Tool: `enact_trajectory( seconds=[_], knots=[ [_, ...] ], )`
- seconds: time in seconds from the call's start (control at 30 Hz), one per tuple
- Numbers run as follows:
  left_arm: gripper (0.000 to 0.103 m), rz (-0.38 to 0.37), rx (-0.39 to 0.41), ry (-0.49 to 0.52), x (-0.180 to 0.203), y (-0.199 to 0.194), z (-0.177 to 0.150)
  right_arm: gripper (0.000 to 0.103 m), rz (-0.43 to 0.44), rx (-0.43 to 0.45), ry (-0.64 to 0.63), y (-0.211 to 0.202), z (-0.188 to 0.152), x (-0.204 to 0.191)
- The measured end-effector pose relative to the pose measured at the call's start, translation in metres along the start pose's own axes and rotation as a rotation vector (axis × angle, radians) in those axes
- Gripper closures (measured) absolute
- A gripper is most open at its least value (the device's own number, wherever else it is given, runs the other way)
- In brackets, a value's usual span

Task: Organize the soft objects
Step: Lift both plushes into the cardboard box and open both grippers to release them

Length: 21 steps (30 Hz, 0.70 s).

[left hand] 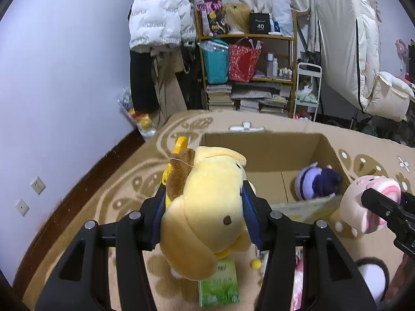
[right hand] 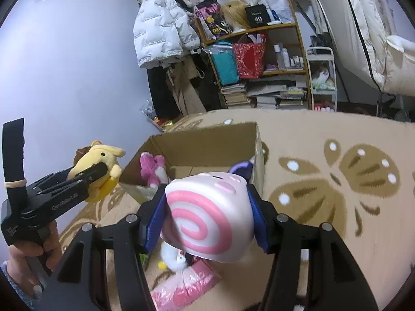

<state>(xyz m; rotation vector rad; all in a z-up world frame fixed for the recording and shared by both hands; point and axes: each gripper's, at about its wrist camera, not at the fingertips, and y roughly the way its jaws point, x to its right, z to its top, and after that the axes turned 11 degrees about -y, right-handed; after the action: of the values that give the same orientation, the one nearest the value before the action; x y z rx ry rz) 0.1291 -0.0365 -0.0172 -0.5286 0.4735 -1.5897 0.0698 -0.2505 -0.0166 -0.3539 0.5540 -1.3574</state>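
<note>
My left gripper (left hand: 205,204) is shut on a yellow dog plush (left hand: 205,212) with a brown cap, held above the bed in front of an open cardboard box (left hand: 262,145). A purple plush (left hand: 317,182) lies inside the box. My right gripper (right hand: 207,207) is shut on a white plush with a pink spiral (right hand: 207,220), held near the box (right hand: 207,140). A pink plush (right hand: 153,168) lies in the box. The left gripper with the yellow plush (right hand: 96,171) shows at the left of the right wrist view. The right gripper's plush (left hand: 368,202) shows in the left wrist view.
A beige patterned blanket (right hand: 337,181) covers the bed. A green packet (left hand: 219,285), a pink packet (right hand: 181,285) and a small white toy (right hand: 173,259) lie under the grippers. A cluttered shelf (left hand: 249,59), hanging coats (left hand: 155,20) and a white cart (left hand: 308,90) stand behind.
</note>
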Motion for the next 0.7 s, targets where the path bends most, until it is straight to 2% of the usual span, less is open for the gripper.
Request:
enact_trajectory(
  seconds=[0.53, 0.7],
  knots=[
    [0.051, 0.014, 0.074, 0.045, 0.019, 0.029, 0.041, 0.040, 0.027, 0.028, -0.117, 0.040, 0.047, -0.006],
    [0.050, -0.014, 0.034, 0.016, 0.016, 0.040, 0.047, 0.039, 0.003, 0.005, -0.130, 0.054, 0.043, -0.003]
  ],
)
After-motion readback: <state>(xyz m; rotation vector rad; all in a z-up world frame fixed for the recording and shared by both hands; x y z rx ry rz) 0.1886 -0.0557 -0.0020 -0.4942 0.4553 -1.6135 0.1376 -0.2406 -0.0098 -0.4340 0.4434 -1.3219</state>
